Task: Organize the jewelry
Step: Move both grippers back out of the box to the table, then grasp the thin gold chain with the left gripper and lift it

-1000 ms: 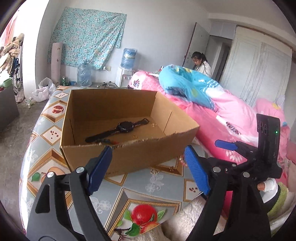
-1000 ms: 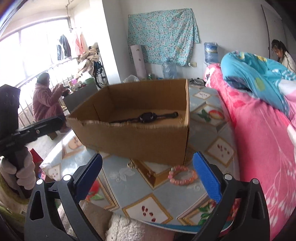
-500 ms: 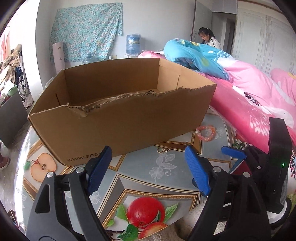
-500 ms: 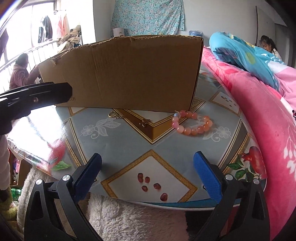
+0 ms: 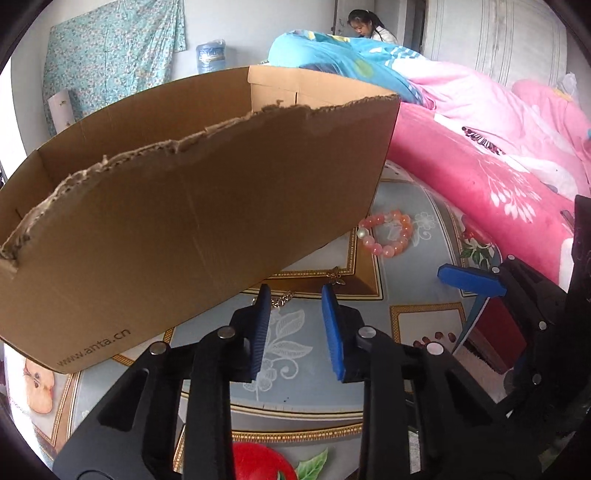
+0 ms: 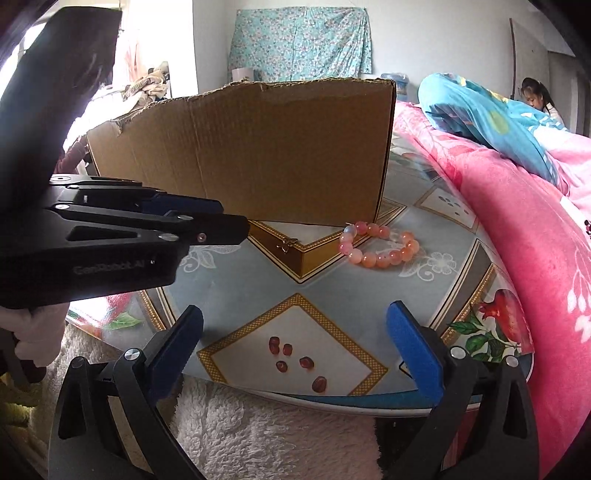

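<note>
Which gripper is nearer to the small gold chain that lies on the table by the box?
Left. The left gripper has its closing jaws right at the gold chain, nothing between them yet. The right gripper sits back at the table's near edge, open.

A lived-in bedroom in a home. A bed on the right is heaped with a pink floral quilt (image 5: 480, 162) and a blue quilt (image 6: 491, 122), and a person (image 5: 369, 29) sits at its far end. A flowered cloth (image 6: 299, 44) hangs on the far white wall, with a water-cooler bottle (image 5: 210, 55) below it. Clothes (image 6: 147, 83) pile up by the bright window at far left. The near table (image 6: 258, 295) wears a fruit-patterned cover.
</note>
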Demonstrator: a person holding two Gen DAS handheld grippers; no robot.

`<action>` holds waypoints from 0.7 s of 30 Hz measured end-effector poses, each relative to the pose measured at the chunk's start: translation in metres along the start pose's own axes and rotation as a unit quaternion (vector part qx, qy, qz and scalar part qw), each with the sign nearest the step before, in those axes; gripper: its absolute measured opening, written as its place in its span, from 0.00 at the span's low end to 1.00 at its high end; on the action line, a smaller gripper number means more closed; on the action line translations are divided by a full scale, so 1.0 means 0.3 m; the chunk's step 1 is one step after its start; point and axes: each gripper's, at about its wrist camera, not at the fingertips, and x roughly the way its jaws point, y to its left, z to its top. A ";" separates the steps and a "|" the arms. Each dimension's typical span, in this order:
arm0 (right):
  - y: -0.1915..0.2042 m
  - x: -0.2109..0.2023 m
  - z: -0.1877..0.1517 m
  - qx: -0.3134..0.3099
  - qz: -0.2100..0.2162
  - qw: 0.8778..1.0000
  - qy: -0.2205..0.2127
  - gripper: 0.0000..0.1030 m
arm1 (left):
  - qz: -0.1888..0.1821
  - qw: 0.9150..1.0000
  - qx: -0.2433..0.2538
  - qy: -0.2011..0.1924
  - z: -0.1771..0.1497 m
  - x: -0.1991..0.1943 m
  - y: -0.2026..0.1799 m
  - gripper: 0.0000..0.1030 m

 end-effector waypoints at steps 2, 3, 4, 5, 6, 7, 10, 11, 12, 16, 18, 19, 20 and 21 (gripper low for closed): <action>0.001 -0.001 -0.002 -0.001 0.002 1.000 -0.001 0.94 | -0.002 1.000 0.002 0.005 0.003 0.016 0.001 0.18; 0.000 0.000 0.000 -0.002 0.002 1.000 -0.001 0.94 | -0.003 1.000 0.004 0.005 0.004 0.021 0.000 0.18; 0.001 -0.001 -0.001 -0.002 0.002 1.000 -0.002 0.94 | -0.002 1.000 0.006 0.006 0.006 0.025 -0.001 0.18; 0.001 0.000 0.000 -0.002 0.003 1.000 -0.002 0.94 | -0.001 1.000 0.009 0.007 0.008 0.029 -0.003 0.18; 0.000 0.000 0.001 -0.002 0.002 1.000 -0.002 0.94 | 0.000 1.000 0.011 0.009 0.008 0.033 -0.003 0.18; 0.001 0.000 0.001 -0.003 0.003 1.000 -0.002 0.94 | 0.001 1.000 0.012 0.011 0.010 0.037 -0.002 0.17; 0.002 0.000 0.002 -0.003 0.002 1.000 -0.002 0.94 | -0.003 1.000 0.014 0.013 0.015 0.045 0.001 0.15; 0.002 0.000 0.002 -0.003 0.002 1.000 -0.002 0.94 | -0.007 1.000 0.013 0.017 0.017 0.048 0.005 0.15; 0.002 0.000 0.001 -0.003 0.002 1.000 -0.002 0.94 | -0.009 1.000 0.011 0.019 0.017 0.046 0.009 0.14; 0.003 0.000 0.001 -0.003 0.001 1.000 -0.002 0.94 | -0.026 0.999 0.002 0.033 0.006 0.028 0.026 0.13; 0.004 0.000 0.001 -0.003 0.000 1.000 -0.001 0.94 | -0.029 0.999 0.001 0.039 -0.012 0.012 0.032 0.13; 0.004 0.000 0.001 -0.004 0.000 1.000 -0.001 0.94 | -0.031 0.999 -0.002 0.041 -0.022 0.002 0.038 0.13; 0.004 0.000 0.000 -0.004 -0.001 1.000 -0.002 0.94 | -0.032 0.999 -0.006 0.044 -0.031 -0.008 0.042 0.13; 0.005 0.001 0.000 -0.004 -0.001 1.000 -0.001 0.94 | -0.033 0.998 -0.009 0.046 -0.041 -0.018 0.047 0.13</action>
